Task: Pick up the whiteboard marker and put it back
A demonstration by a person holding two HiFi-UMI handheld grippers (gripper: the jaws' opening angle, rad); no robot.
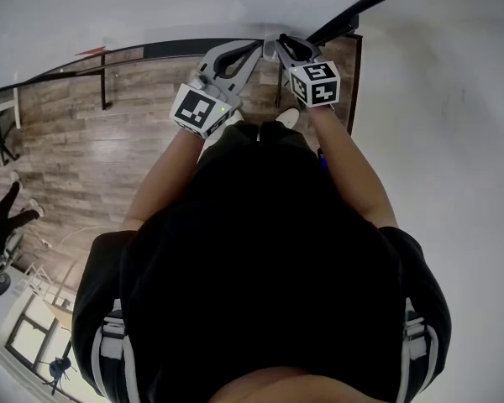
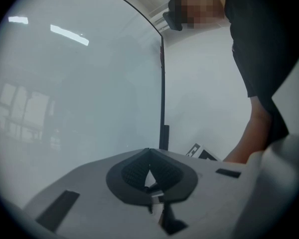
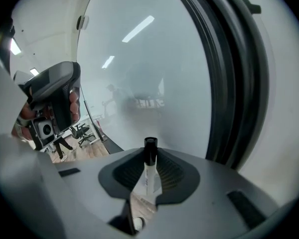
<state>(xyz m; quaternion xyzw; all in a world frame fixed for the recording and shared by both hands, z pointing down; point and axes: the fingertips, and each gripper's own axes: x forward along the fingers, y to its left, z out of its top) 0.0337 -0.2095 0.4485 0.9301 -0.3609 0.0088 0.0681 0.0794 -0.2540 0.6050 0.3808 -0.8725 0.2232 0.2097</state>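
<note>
At the whiteboard [image 3: 149,73], close against its pale surface, the right gripper [image 3: 150,158] is clamped on the whiteboard marker [image 3: 148,173]. The white barrel lies lengthwise between the ribbed pads, and the black cap sticks out past the jaw tips toward the board. The board's dark frame [image 3: 234,73] curves by just to the right of the marker. The left gripper [image 2: 149,164] is closed with nothing in it, its tips meeting. It is held level beside the whiteboard, near the right gripper and a little further from the frame.

I judge that the pick-up is done and the step in hand is the return: bringing the marker down to its resting place on the board. No view shows a ledge or tray plainly, so I cannot say where that place sits.

To do this well, keep the clamp firm, since a round barrel held along the pads can slide out cap-first if the squeeze slackens. Approach the frame with the marker roughly parallel to the board, not nose-first, so the cap does not strike the surface. Settle the barrel on its support before letting the jaws part. Then open only enough to free it and draw straight back from the whiteboard. The left gripper is best kept where it is, clear of the right one's path.
</note>
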